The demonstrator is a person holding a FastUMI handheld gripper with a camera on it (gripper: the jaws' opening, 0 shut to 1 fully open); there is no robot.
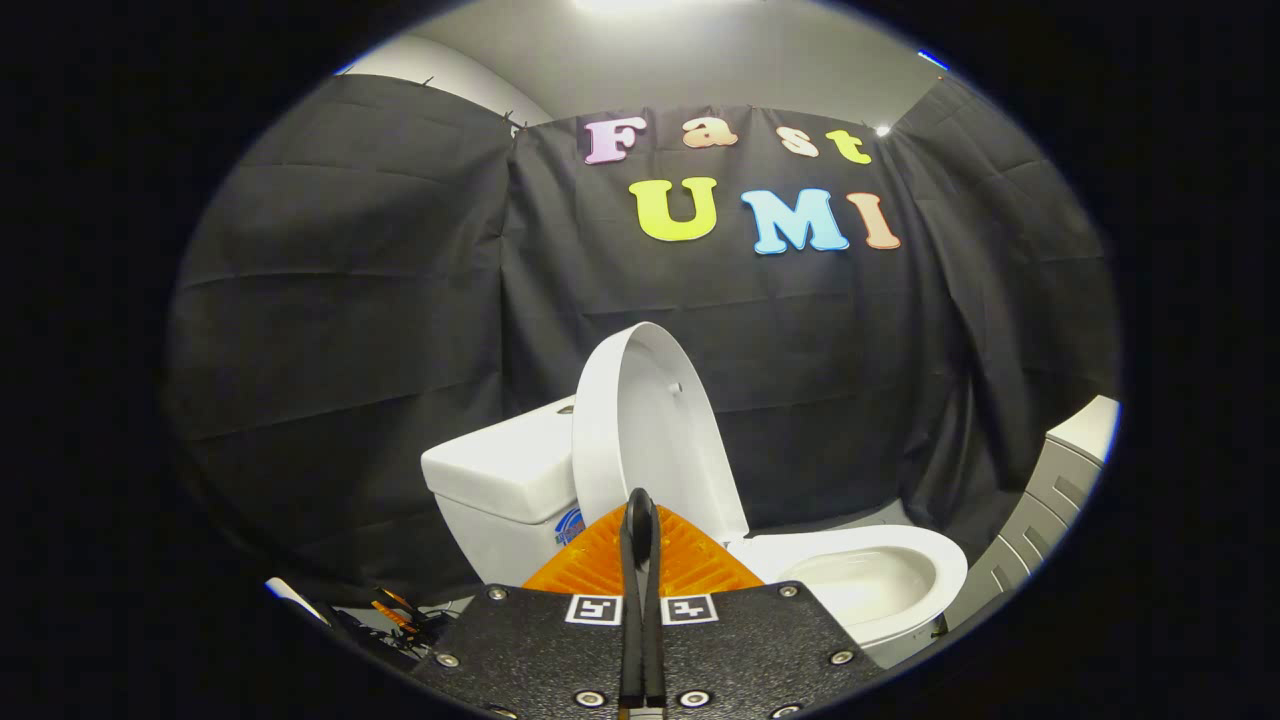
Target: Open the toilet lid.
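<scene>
Just beyond the clenched, empty claw (640,520), upright toilet lid (650,420), bowl rim (900,545) clear.

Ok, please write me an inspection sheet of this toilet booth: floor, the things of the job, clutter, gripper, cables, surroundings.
Surface: pale floor behind the toilet bowl, little of it in sight.
Job's things: toilet lid raised, standing nearly upright by the tank; bowl uncovered, seat down.
Clutter: small orange and black parts on the floor beside the tank's base; what they are cannot be told.
Gripper: gripper with its orange fingers closed together, holding nothing; the tips sit before the lid's lower part, contact cannot be told.
Cables: nothing seen.
Surroundings: black cloth wall behind; grey cabinet beyond the bowl.
</scene>
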